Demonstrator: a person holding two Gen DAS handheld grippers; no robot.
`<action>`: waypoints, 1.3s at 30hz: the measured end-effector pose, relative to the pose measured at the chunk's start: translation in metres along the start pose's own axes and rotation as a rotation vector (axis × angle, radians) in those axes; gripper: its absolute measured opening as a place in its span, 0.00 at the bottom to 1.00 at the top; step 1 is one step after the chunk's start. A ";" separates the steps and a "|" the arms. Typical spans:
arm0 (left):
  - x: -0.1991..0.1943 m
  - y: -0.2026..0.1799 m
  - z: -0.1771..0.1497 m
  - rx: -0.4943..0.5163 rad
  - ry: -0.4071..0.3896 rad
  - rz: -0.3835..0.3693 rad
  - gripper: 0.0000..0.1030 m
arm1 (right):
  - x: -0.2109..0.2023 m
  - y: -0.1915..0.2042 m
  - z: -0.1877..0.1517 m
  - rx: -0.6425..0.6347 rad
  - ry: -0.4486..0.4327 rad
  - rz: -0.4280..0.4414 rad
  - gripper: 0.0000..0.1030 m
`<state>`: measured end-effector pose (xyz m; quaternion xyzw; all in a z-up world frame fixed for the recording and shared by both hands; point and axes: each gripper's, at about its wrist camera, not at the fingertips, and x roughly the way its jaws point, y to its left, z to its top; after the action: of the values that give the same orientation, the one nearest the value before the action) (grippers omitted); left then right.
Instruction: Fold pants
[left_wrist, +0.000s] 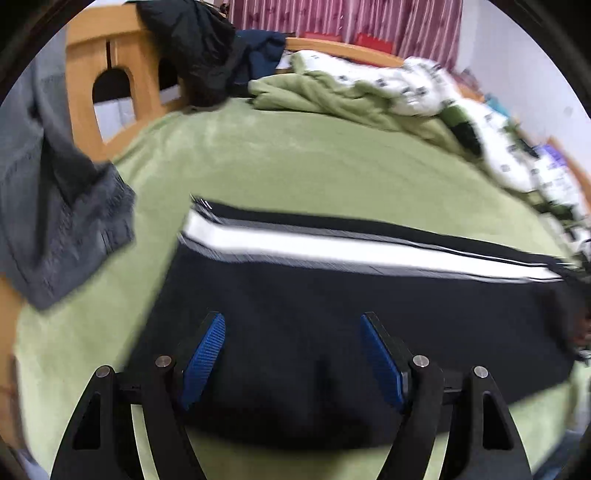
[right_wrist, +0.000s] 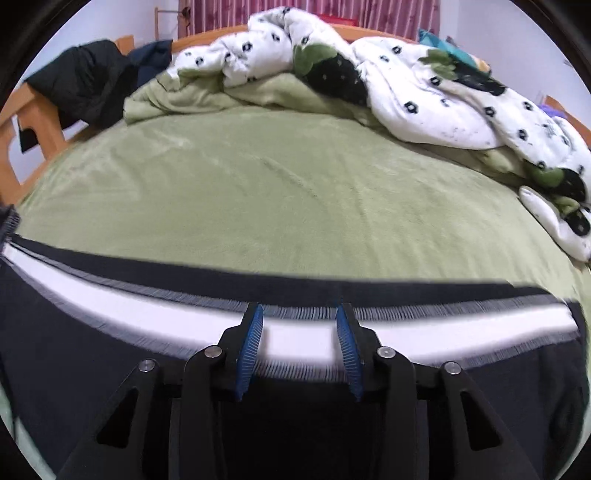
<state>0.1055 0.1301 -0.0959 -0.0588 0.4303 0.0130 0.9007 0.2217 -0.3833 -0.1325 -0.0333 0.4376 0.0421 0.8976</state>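
Dark navy pants (left_wrist: 332, 295) with a white side stripe lie flat across the green bed, stripe on the far side. In the left wrist view my left gripper (left_wrist: 293, 321) is open over the dark cloth, blue pads wide apart and empty. In the right wrist view the same pants (right_wrist: 110, 350) stretch across the frame. My right gripper (right_wrist: 300, 312) is open, its tips over the white stripe (right_wrist: 303, 339), holding nothing.
The green bed cover (right_wrist: 295, 192) spreads beyond the pants. A white patterned duvet (right_wrist: 424, 85) is bunched at the far side and right. A grey garment (left_wrist: 55, 206) lies at the left. Dark jackets (left_wrist: 192, 48) hang over the wooden bed frame (left_wrist: 118, 55).
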 end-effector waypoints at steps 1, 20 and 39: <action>-0.009 0.000 -0.017 -0.025 0.002 -0.052 0.71 | -0.017 0.001 -0.010 0.008 -0.007 0.022 0.46; 0.040 0.138 -0.073 -0.680 -0.026 -0.189 0.42 | -0.126 0.004 -0.173 0.424 -0.055 0.037 0.49; -0.034 -0.126 0.019 0.137 -0.215 0.111 0.12 | -0.177 -0.009 -0.204 0.295 -0.147 0.012 0.49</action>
<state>0.1081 0.0084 -0.0456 0.0286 0.3338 0.0397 0.9414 -0.0461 -0.4198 -0.1179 0.1048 0.3722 -0.0149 0.9221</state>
